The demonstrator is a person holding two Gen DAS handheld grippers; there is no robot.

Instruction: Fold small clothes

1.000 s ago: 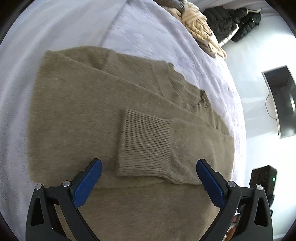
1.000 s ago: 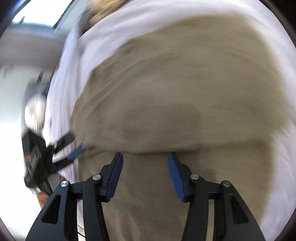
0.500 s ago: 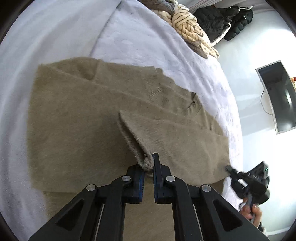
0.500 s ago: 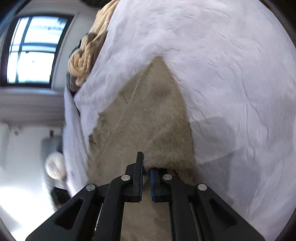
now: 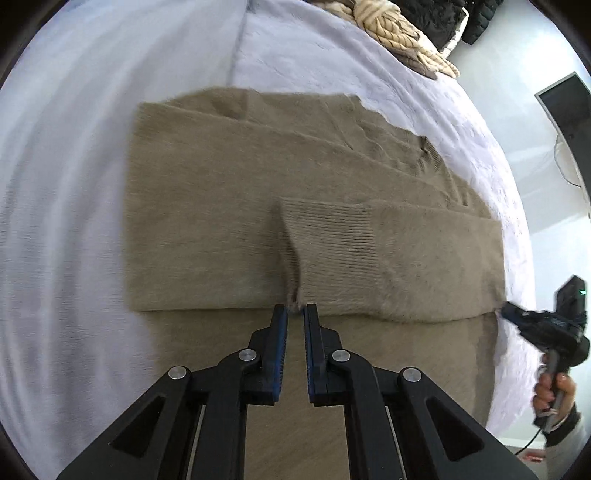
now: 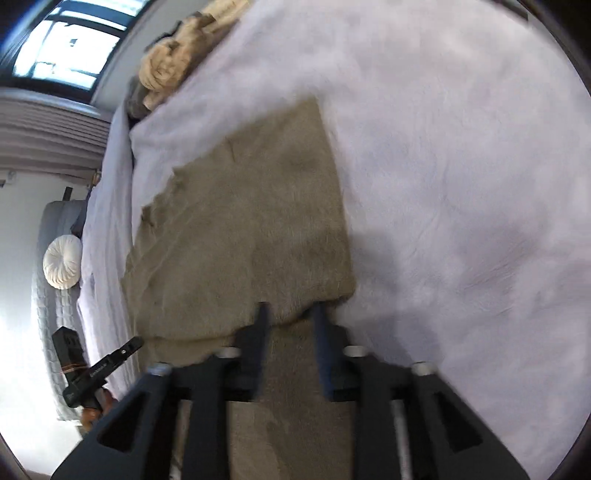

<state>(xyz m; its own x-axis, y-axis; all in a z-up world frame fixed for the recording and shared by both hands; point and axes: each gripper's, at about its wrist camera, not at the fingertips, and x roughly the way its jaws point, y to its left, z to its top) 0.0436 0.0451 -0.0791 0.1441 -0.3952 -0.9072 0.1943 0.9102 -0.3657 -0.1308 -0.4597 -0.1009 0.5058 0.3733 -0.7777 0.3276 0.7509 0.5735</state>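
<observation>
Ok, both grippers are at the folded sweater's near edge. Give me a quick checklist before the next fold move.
1. Left gripper shut on the sleeve cuff: ok.
2. Right gripper clear of cloth: not ok; its jaws are opening, with the sweater fold edge between them.
3. Sleeve flat on the sweater body: not ok, the cuff corner is pulled up into the left pads.
4. Folded upper layer square to the lower one: ok, the edge runs straight.
5. Bed cover beside the sweater free: ok; the knitwear pile lies far off.
</observation>
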